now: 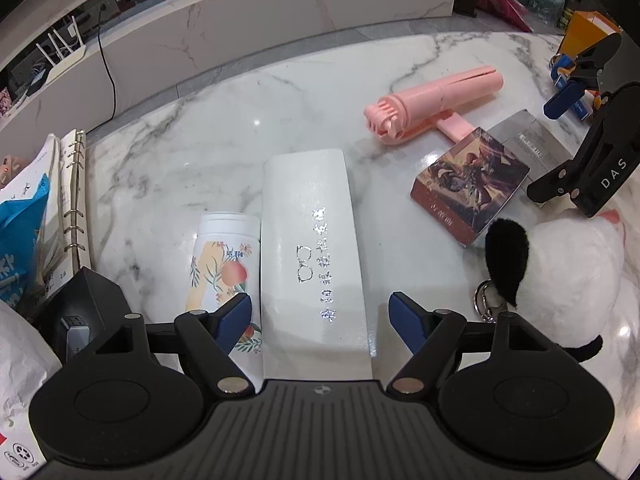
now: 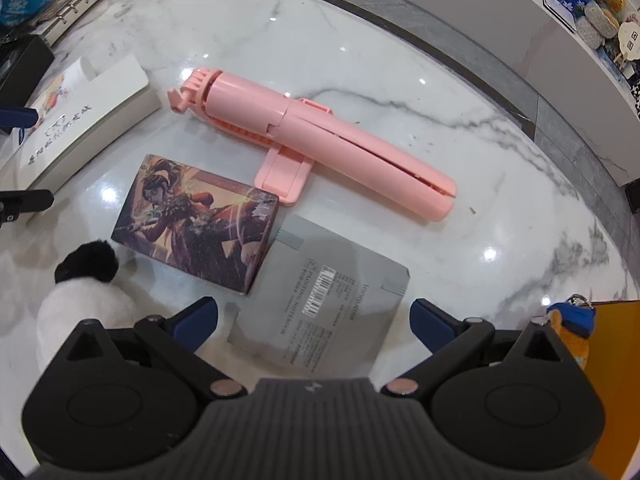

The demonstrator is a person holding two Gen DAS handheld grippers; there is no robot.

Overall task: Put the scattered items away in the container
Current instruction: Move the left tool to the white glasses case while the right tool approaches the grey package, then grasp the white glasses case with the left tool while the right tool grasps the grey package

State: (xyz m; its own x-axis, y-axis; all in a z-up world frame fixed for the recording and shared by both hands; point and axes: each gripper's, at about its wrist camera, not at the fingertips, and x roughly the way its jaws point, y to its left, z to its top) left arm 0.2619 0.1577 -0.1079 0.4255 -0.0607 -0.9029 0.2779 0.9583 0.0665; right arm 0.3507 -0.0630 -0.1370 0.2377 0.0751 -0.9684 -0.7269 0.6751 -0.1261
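A long white case (image 1: 312, 248) with silver lettering lies on the marble top, between the pads of my left gripper (image 1: 320, 316). The jaws are open and the pads stand clear of its sides. A white bottle (image 1: 224, 264) with a peach print lies against the case's left side. My right gripper (image 2: 314, 322) hangs open over a flat grey box (image 2: 320, 288), not touching it. An illustrated card box (image 2: 196, 224) partly overlaps the grey box. Beyond them lies a folded pink selfie stick (image 2: 320, 148). A white plush toy (image 1: 560, 272) with a black ear sits on the right.
An orange container (image 2: 612, 360) stands at the right edge with a blue and orange keychain (image 2: 572, 316) beside it. A ring binder (image 1: 72, 200), a blue bag (image 1: 24, 224) and a black box (image 1: 92, 300) crowd the left. A raised marble ledge (image 1: 240, 32) runs behind.
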